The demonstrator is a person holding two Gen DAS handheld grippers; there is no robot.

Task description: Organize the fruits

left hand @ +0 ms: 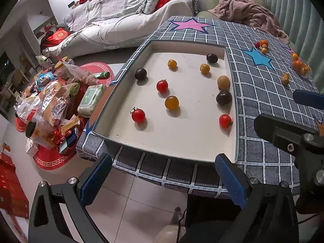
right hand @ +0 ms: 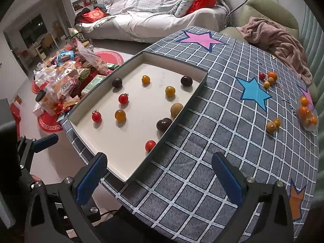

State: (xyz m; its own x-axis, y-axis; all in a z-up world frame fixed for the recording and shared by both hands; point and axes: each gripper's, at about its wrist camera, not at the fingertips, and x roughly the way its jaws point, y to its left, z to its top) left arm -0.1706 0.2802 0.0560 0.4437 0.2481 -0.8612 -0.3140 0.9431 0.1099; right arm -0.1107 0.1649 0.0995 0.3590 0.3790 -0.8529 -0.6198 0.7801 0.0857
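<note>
- The left gripper (left hand: 163, 179) hung with its jaws spread wide and nothing between them, just short of the near edge of the tray (left hand: 230, 141), probably waiting for its turn.
- The right gripper (right hand: 159, 179) was likewise wide apart and empty, over the checked tablecloth (right hand: 202, 162) near the tray's near right corner.
- The tray sat on the left part of the table and held ten small fruits, spread apart: red, orange-yellow, dark purple and one brownish.
- A red tomato (left hand: 225, 120) lay closest to the near right wall.
- More fruit waited outside, far to the right: a little cluster (right hand: 268, 78), a pair (right hand: 273, 124), and a clear bag of orange ones (right hand: 306, 112) at the table's edge.
- These loose ones likely belonged in the tray next; the right gripper sat nearer them.
</note>
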